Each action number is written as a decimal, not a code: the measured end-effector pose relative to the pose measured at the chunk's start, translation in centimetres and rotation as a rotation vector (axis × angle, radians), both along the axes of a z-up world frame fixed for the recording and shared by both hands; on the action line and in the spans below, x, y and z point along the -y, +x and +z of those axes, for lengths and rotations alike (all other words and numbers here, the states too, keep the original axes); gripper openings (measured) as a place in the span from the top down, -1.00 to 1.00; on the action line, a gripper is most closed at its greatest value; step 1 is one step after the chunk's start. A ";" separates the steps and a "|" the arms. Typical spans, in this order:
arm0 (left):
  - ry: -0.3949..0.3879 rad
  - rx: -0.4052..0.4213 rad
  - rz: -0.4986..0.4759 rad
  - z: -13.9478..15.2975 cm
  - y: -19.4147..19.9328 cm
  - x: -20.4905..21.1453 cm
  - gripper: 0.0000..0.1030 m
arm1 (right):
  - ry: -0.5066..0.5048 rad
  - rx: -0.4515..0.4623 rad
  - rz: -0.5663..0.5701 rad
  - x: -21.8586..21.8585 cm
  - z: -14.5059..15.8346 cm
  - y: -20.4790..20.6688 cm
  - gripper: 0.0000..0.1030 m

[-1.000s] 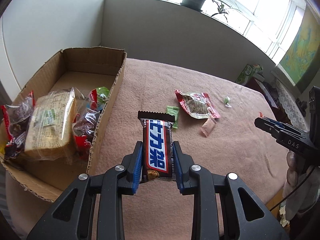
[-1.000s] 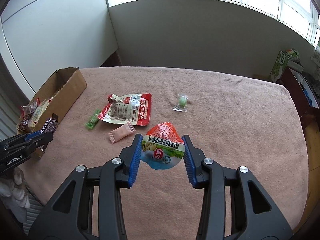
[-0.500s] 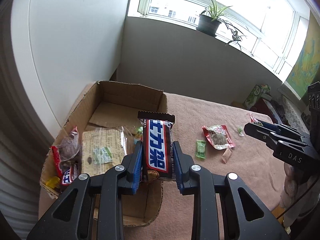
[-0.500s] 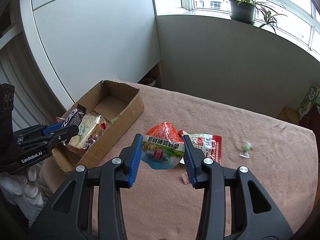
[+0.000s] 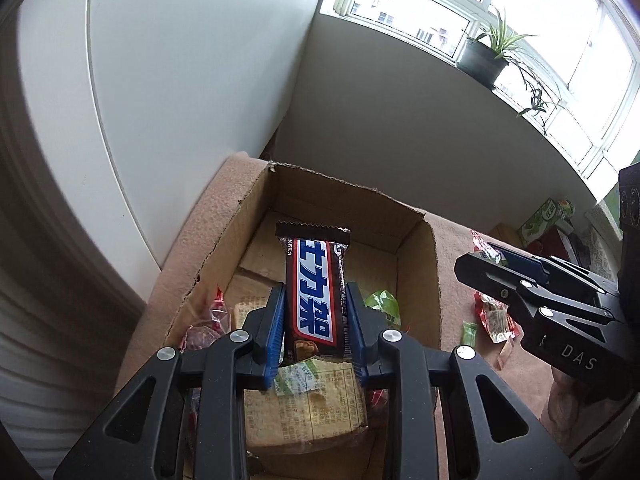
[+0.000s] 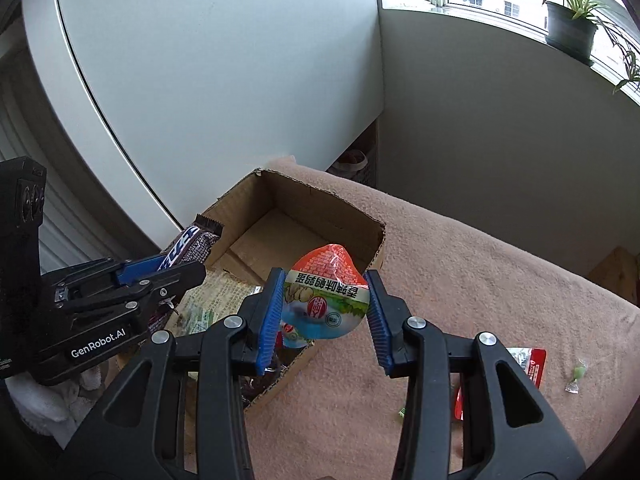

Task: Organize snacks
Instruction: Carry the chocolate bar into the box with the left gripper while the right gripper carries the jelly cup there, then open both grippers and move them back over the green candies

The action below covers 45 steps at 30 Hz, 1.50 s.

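My left gripper (image 5: 316, 300) is shut on a brown chocolate bar (image 5: 314, 292) with a blue and white label, held above the open cardboard box (image 5: 418, 264). The box holds a clear biscuit pack (image 5: 316, 408) and several small wrapped snacks. My right gripper (image 6: 326, 292) is shut on a red and green round snack pouch (image 6: 324, 300), held over the box's right wall (image 6: 376, 240). The left gripper and its bar (image 6: 188, 246) show at the left of the right wrist view. The right gripper (image 5: 476, 256) shows at the right of the left wrist view.
The box stands at the left end of a table with a pink cloth (image 6: 460, 280). On the cloth lie a red and white packet (image 6: 528, 364), a green wrapped candy (image 6: 576, 374), a green sachet (image 5: 468, 332) and a pink sachet (image 5: 505, 356). A white wall panel stands behind the box.
Both grippers have swung left from over the cloth to the box, each still holding its snack. The left one now hangs over the box's inside, the right one over its right wall.
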<state>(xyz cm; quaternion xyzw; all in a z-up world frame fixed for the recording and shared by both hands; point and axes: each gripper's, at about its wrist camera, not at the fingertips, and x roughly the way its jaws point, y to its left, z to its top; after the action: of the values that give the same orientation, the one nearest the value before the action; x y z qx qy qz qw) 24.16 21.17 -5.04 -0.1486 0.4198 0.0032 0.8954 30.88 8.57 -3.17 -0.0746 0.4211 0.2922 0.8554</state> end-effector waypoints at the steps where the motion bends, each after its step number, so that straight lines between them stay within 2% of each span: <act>1: -0.001 -0.003 0.004 -0.1 0.1 -0.1 0.48 | -0.003 -0.005 0.005 -0.4 -0.2 0.3 0.19; 5: 0.004 -0.021 0.010 -0.4 0.4 -0.3 0.48 | -0.001 -0.012 0.016 -1.4 -0.6 0.8 0.12; 9: 0.002 -0.036 0.028 -0.3 0.8 -0.6 0.45 | 0.026 0.002 0.000 -1.2 -0.1 1.0 -0.34; 11: 0.004 -0.031 0.028 -0.1 0.7 -0.6 0.41 | 0.044 0.004 -0.005 -0.7 0.3 0.9 -0.39; 17: 0.023 -0.006 0.032 0.8 -0.1 -0.2 0.38 | 0.074 0.004 -0.031 1.4 1.2 0.2 -0.40; 23: 0.009 0.026 0.011 1.8 -1.1 1.1 0.38 | 0.091 0.019 -0.064 5.1 2.3 -0.8 -0.41; 25: 0.011 0.036 0.000 2.2 -1.5 1.8 0.38 | 0.097 0.024 -0.082 6.8 2.7 -1.1 -0.44; 27: 0.007 0.045 -0.015 2.4 -1.8 2.6 0.37 | 0.110 0.030 -0.105 8.6 3.0 -1.0 -0.57; 31: 0.012 0.056 -0.049 2.6 -2.1 4.5 0.37 | 0.109 0.043 -0.150 11.8 3.4 -1.2 -0.58; 37: 0.013 0.053 -0.104 2.4 -2.5 7.4 0.37 | 0.094 0.040 -0.216 17.1 3.1 -1.3 -0.59; 45: 0.002 0.035 -0.195 1.3 -2.9 11.9 0.37 | 0.083 -0.013 -0.312 23.5 0.9 -1.1 -0.59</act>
<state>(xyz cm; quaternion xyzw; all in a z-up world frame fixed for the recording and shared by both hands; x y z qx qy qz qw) 21.26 9.22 -3.75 -0.1060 0.4167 -0.0860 0.8987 29.78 -14.90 -2.32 0.0291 0.4207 0.1736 0.8900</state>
